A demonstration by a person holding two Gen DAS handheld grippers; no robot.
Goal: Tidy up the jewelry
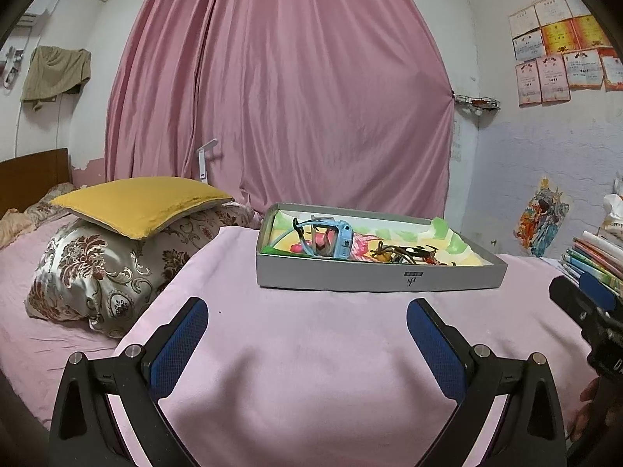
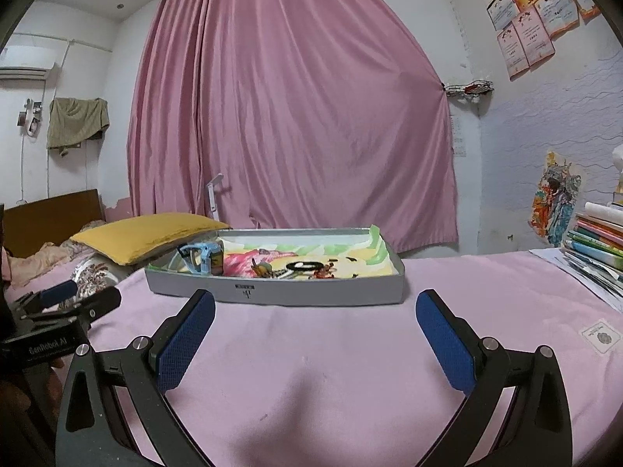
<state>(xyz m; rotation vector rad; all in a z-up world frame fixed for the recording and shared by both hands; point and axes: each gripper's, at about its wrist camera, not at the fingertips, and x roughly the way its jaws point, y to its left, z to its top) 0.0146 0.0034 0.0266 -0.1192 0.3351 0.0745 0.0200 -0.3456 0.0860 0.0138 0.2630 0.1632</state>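
The left tongs [image 1: 307, 319] are spread wide apart with nothing between their blue pads, low over the pink blanket [image 1: 311, 350], short of the grey tray [image 1: 350, 278]. The right tongs [image 2: 315, 311] are likewise parted and hold nothing, just short of the tray's near wall [image 2: 311, 292]. The tray rests on the blanket and holds the jewelry: a light blue watch [image 1: 331, 235] stands on edge at its left end, a black ring-shaped piece [image 2: 303, 265] lies near its middle, and small dark and orange trinkets [image 1: 405, 253] are tangled right of the watch; what each one is cannot be told. Left of the tray lies a yellow pillow [image 1: 140, 202] on a floral cushion [image 1: 97, 272]. Right of the tray is a stack of books [image 2: 595, 241]. Behind the tray hangs a pink curtain [image 1: 280, 78].
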